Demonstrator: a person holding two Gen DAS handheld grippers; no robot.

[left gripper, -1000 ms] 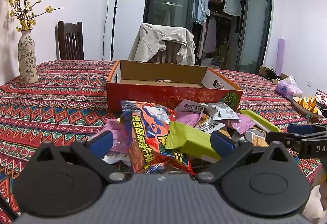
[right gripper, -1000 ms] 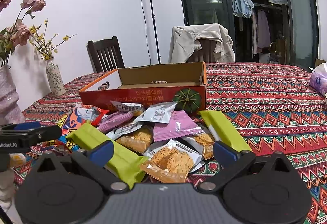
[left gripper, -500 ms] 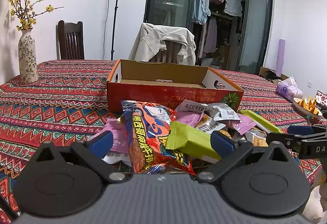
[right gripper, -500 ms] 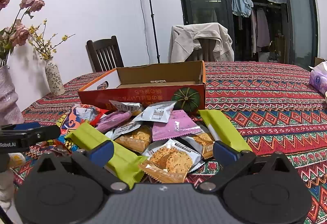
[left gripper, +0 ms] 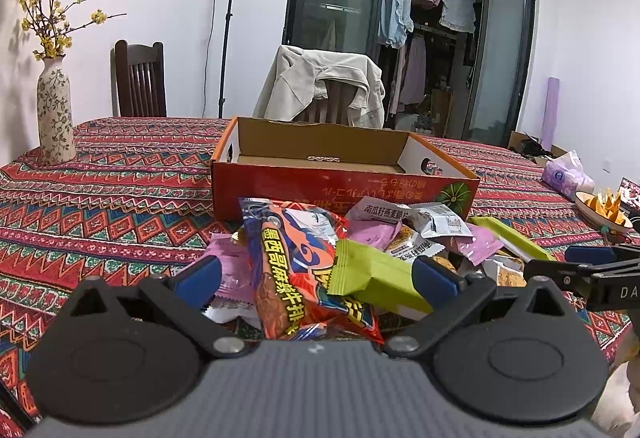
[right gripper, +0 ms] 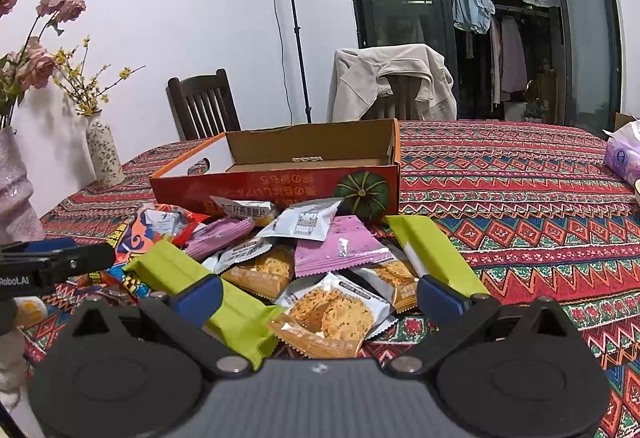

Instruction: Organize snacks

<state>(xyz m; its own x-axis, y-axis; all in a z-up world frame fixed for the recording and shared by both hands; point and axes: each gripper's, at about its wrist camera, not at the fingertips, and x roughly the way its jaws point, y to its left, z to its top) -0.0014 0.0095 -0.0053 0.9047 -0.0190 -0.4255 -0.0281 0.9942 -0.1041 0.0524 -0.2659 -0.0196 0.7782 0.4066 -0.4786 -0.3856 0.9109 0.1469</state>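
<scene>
So both grippers are just hanging low over the near edge of the snack heap. The left gripper (left gripper: 316,272) is sitting with its blue-tipped fingers (left gripper: 198,274) spread wide, nothing between them getting squeezed; the big red and blue foil snack bag with yellow lettering (left gripper: 296,270) and a lime-green wrapped bar (left gripper: 372,278) are lying in the gap but the pads aren't touching them as far as I can see. The right gripper (right gripper: 318,290) is likewise standing released, its fingers (right gripper: 440,296) straddling a clear packet of orange crispy biscuits (right gripper: 332,314), and its left pad is pressing right up beside a second lime-green bar (right gripper: 224,298), though I can't tell if it's actually touching.

The whole pile is lying on the red patterned woven tablecloth (right gripper: 520,206), right in front of the open orange cardboard box with a green pumpkin printed on its front (right gripper: 304,174). The pink flat sachet (right gripper: 340,246) and a white and silver packet (right gripper: 308,222) are resting on top in the middle, and another lime-green bar (right gripper: 432,254) is lying off to the right side. Inside, the box is showing only bare cardboard floor from these angles.

A floral ceramic vase with yellow sprigs (left gripper: 54,118) is standing well off to the left on the table.
</scene>
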